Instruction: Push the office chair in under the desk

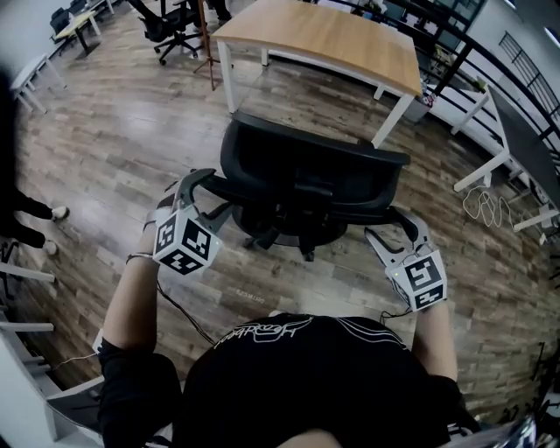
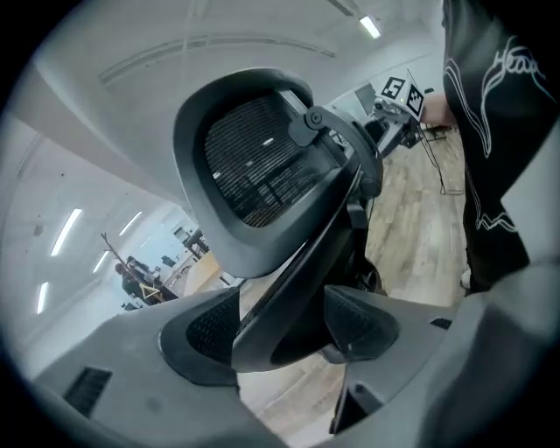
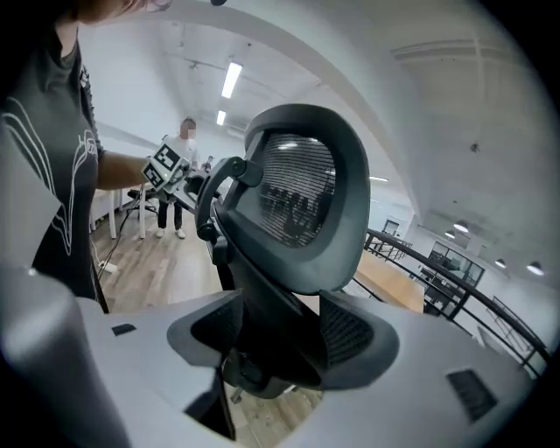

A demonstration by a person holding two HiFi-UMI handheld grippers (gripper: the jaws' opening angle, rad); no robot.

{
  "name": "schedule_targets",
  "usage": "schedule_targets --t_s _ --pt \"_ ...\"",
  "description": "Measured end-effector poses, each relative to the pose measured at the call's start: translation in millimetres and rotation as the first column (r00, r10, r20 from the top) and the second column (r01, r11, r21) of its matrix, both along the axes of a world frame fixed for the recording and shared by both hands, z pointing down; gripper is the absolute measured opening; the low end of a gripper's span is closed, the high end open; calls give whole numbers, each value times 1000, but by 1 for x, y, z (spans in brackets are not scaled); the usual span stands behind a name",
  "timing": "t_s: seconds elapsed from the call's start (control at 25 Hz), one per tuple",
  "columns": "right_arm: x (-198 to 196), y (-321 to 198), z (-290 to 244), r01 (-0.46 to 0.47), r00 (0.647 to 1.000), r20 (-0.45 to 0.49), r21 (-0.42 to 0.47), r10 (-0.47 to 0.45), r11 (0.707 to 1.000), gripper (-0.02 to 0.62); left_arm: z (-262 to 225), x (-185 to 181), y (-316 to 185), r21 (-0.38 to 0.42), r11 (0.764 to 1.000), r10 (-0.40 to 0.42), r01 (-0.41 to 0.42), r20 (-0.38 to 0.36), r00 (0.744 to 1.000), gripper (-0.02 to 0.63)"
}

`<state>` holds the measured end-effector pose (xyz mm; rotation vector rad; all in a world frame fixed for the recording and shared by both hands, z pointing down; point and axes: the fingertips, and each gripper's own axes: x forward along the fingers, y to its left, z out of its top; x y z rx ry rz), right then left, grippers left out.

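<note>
Wood-plank floor [image 1: 114, 131] was all around. A spare black chair [image 1: 171, 31] sat way off at the top left, near a small table [image 1: 79, 22]. A black railing [image 1: 528, 63] ran along the right side, and a white cable [image 1: 479, 206] lay tangled on the floor by some white table legs [image 1: 481, 171]. Somebody's shoe [image 1: 59, 213] poked in at the left, and a person [image 3: 171, 210] stood further back under strip lights [image 3: 232, 79].

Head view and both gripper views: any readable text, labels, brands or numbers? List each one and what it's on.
None can be read.
White script print on the black T-shirt: too small and curled to read.
Marker cube of the left gripper, and that of the right gripper: square patterns only, no letters or digits.
Office chair: no brand or label visible.
</note>
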<state>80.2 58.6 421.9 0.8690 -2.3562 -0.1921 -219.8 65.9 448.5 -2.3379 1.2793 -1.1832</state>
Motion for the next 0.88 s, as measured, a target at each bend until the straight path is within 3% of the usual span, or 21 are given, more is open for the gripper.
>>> schedule_targets --t_s 0.12,0.44,0.88 --pt "0 -5 0 -17 1000 19 -7 17 1000 276 5 -4 -8 -2 1000 6 -6 36 999 279" --pt "4 -15 3 -50 996 -74 106 58 993 255 8 -5 -16 -11 1000 22 -21 41 999 272" --pt "3 -21 5 -37 993 -104 120 50 992 232 11 -8 -23 -21 1000 13 -12 46 999 268"
